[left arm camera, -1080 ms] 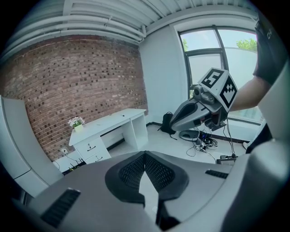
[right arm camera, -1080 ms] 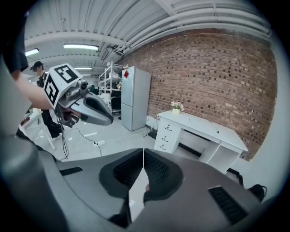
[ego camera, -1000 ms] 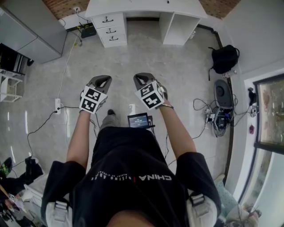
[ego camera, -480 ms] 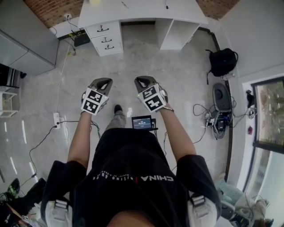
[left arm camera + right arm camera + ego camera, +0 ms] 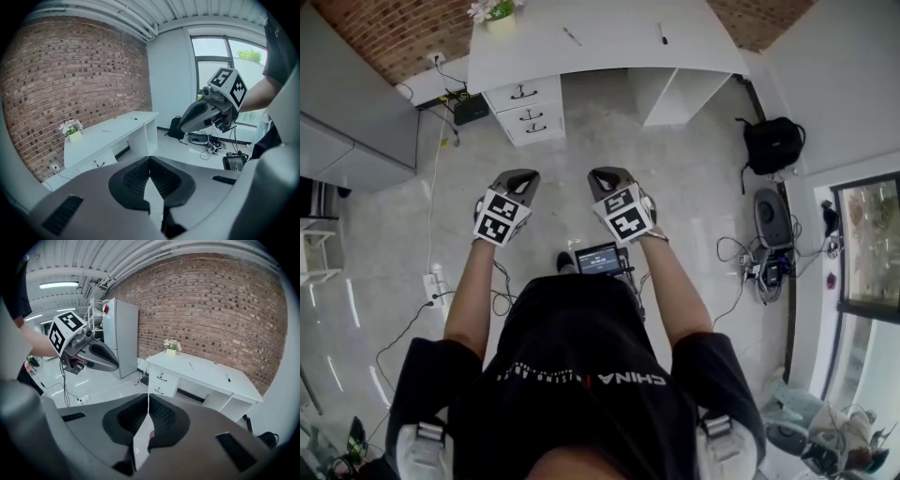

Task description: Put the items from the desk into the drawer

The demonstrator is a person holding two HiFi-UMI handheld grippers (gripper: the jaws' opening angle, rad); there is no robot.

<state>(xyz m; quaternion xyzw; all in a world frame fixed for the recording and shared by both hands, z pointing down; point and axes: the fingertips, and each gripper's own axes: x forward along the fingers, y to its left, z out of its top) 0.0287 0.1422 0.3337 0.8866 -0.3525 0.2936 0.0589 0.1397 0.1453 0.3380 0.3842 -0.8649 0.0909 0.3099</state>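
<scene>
A white desk [image 5: 600,42] stands ahead against the brick wall, its stack of closed drawers [image 5: 527,111] under the left end. On its top lie a thin pen-like item [image 5: 572,36] and a small dark item [image 5: 663,37], with a flower pot [image 5: 492,11] at the left corner. My left gripper [image 5: 521,174] and right gripper [image 5: 602,174] are held side by side over the floor, well short of the desk. Both are shut with nothing in them; the jaws meet at the tips [image 5: 150,158] [image 5: 148,398]. The right gripper view shows the desk [image 5: 206,376] and drawers [image 5: 161,381] further off.
A black backpack [image 5: 773,141] sits on the floor right of the desk. Cables and devices [image 5: 764,258] lie by the window wall. A grey cabinet [image 5: 347,112] stands at the left, with a power strip [image 5: 431,279] and cords on the floor. A small screen [image 5: 598,259] hangs at my waist.
The desk has come closer and lower in the head view, and its top with the flower pot now shows. Both grippers stay side by side and shut.
</scene>
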